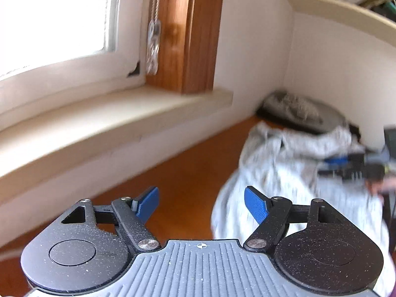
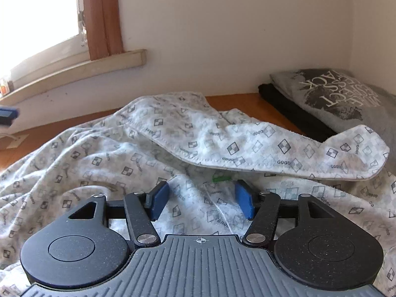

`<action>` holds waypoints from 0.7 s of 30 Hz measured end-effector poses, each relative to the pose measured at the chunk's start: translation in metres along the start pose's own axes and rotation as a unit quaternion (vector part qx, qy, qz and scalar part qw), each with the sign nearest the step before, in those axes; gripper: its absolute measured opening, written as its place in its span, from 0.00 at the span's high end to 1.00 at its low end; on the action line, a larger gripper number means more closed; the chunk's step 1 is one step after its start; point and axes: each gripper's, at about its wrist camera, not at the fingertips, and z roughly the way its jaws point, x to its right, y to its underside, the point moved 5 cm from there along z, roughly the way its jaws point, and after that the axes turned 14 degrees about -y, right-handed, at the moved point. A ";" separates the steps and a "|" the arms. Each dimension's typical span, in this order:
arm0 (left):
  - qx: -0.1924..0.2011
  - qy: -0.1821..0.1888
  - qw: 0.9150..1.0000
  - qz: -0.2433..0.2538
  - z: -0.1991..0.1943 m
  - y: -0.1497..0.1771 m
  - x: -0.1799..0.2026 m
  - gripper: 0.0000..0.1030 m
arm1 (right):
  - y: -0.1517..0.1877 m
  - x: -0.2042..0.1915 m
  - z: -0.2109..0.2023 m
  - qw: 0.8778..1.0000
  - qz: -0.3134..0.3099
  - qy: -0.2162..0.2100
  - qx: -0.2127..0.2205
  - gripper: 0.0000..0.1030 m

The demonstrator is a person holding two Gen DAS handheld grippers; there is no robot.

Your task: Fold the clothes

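Both grippers, left gripper and right gripper, fingers wide and holding nothing, above patterned garment lying crumpled, unfolded on tabletop; beyond, folded grey shirt already stacked.

In the left wrist view we see the patterned garment smeared by motion blur, its print unreadable and its right side cut off by the picture's edge. Just beside the garment's upper right fold, the right claw is a dark streaked shape; we cannot tell how its jaws stand there. Behind the garment, the grey shirt is too blurred to read. In the right wrist view, the garment covers part of the surface and the near corner of the grey shirt, and the black folded cloth lies mostly hidden beneath that shirt.
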 end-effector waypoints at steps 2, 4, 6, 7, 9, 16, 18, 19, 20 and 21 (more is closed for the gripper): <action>-0.009 -0.007 1.000 0.008 -0.010 0.018 -0.002 0.27 | 0.001 -0.005 0.000 1.000 -0.018 0.011 -0.005 0.42; -0.019 -0.012 1.000 0.011 -0.019 0.035 -0.004 0.33 | 0.001 -0.006 -0.001 1.000 -0.021 0.014 -0.007 0.42; -0.033 -0.006 0.999 0.008 -0.031 0.052 -0.008 0.45 | 0.001 -0.003 -0.002 1.000 -0.012 0.011 -0.005 0.42; -0.039 -0.001 0.999 0.006 -0.036 0.060 -0.010 0.49 | 0.001 -0.001 -0.003 1.000 -0.003 0.010 -0.002 0.42; -0.048 0.008 0.999 0.004 -0.048 0.073 -0.015 0.54 | 0.001 0.002 -0.003 1.000 0.008 0.008 0.001 0.42; -0.077 0.036 0.996 -0.019 -0.081 0.107 -0.020 0.55 | 0.002 0.002 -0.002 1.000 0.007 0.016 0.000 0.42; -0.073 0.035 0.997 -0.015 -0.084 0.109 -0.017 0.56 | 0.002 0.002 -0.002 1.000 0.006 0.016 -0.001 0.42; -0.073 0.037 0.996 -0.016 -0.084 0.109 -0.016 0.57 | 0.002 0.002 -0.002 1.000 0.009 0.016 0.000 0.42; -0.074 0.041 0.996 -0.016 -0.085 0.109 -0.015 0.58 | 0.002 0.002 -0.002 1.000 0.010 0.016 0.000 0.42; -0.075 0.044 0.996 -0.013 -0.085 0.108 -0.013 0.61 | 0.002 0.003 -0.002 1.000 0.011 0.016 0.001 0.42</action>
